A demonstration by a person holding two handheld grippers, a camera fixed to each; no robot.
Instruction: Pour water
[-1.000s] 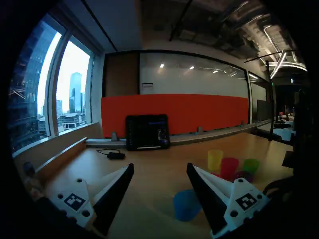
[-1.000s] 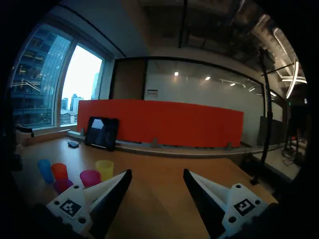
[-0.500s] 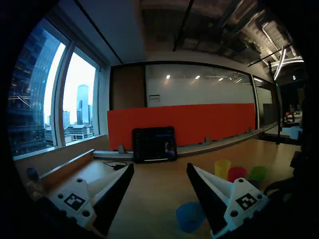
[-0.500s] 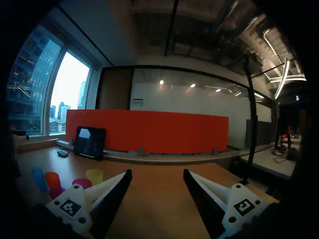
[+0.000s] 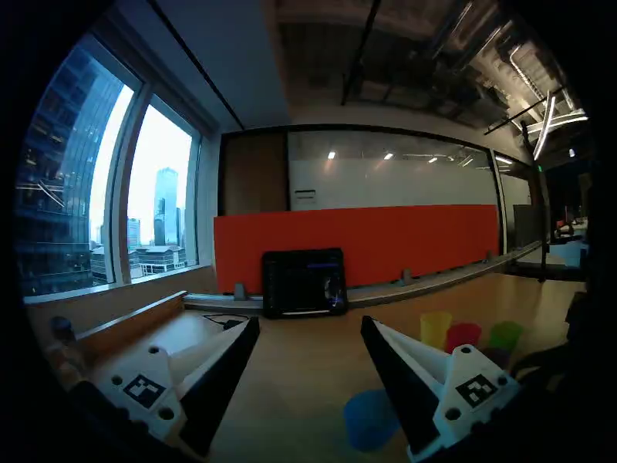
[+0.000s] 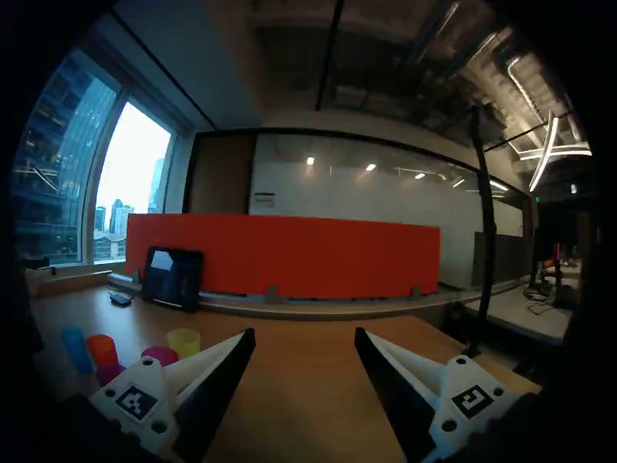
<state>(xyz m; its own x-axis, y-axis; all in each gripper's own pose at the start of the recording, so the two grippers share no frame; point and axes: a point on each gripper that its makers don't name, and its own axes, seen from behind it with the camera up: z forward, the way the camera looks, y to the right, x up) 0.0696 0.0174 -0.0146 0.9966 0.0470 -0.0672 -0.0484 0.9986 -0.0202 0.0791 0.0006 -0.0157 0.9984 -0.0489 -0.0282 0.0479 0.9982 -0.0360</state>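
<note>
No text can be read — anywhere.

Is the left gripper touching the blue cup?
Cannot tell. In the left gripper view, a finger of the left gripper covers part of the blue cup, hiding any gap.

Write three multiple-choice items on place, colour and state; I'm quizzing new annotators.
1. The tablet stands: A) before the orange partition; B) among the cups; C) on the windowsill.
2. The plastic cup nearest the left hand-held gripper is: A) green; B) blue; C) white.
3. The right hand-held gripper is: A) shut on a cup; B) shut, empty; C) open, empty.
Key: 1A, it is propped upright at the partition's foot; 2B, it shows blue beside that gripper's finger; 3C, fingers wide apart over bare table.
</note>
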